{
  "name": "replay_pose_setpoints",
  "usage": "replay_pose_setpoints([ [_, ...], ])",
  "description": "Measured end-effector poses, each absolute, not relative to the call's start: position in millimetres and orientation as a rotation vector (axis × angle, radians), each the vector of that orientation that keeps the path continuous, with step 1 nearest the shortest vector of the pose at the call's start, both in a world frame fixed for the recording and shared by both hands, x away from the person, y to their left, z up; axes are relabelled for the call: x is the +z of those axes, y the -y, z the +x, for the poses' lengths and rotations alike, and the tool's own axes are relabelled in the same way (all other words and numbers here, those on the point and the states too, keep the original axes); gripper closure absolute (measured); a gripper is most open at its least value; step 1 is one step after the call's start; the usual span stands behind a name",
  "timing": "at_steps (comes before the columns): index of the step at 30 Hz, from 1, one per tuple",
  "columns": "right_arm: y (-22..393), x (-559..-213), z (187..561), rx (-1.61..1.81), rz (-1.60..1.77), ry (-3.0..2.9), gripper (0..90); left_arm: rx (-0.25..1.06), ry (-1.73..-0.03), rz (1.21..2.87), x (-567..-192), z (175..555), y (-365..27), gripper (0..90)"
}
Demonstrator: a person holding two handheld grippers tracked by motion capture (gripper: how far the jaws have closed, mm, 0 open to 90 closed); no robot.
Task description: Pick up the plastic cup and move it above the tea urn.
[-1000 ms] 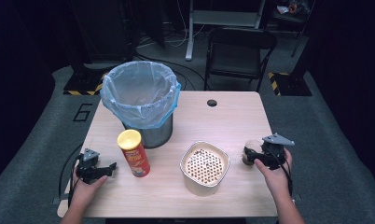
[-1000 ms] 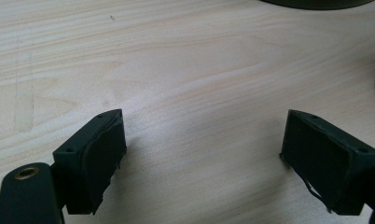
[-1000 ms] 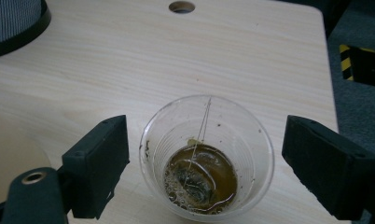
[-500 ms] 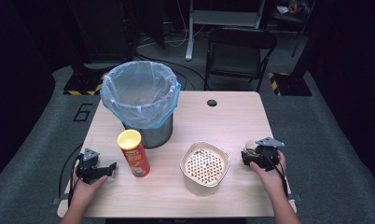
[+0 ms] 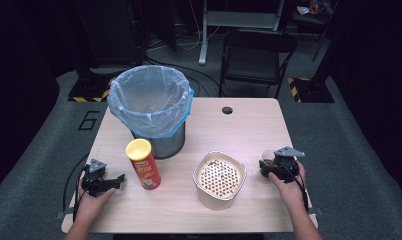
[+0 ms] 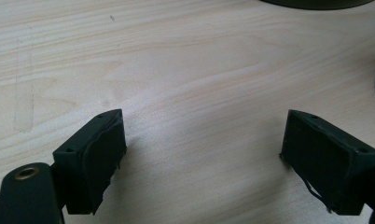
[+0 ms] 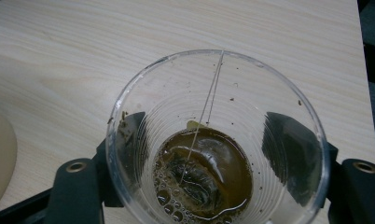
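Right gripper (image 7: 209, 154), closing, clamps cup (image 7: 213, 140); bowl (image 5: 219, 179) beside, can (image 5: 143, 164) beyond.

High view above the table (image 5: 249, 125) facing forward-down, gripper views close over its wood, shared surface.

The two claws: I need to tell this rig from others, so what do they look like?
Both are black. The left claw has wide, flat rectangular pads, with a brass-coloured rivet beside one. The right claw carries a grey three-cornered plate on top. A dark cable trails from each. The forearms are bare.
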State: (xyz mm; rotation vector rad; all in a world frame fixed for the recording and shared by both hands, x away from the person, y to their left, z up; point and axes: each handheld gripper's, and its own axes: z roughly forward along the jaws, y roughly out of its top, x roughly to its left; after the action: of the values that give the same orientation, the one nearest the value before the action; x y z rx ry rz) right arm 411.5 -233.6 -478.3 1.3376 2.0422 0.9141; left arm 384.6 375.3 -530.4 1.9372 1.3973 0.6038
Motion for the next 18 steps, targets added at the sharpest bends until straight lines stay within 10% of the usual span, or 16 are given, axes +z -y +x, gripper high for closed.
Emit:
replay_pose_setpoints([
  [18,210,-428,415,0.958,0.914,-2.203,34.8,0.603,-1.398,1.937,-530,385,-375,13.3],
])
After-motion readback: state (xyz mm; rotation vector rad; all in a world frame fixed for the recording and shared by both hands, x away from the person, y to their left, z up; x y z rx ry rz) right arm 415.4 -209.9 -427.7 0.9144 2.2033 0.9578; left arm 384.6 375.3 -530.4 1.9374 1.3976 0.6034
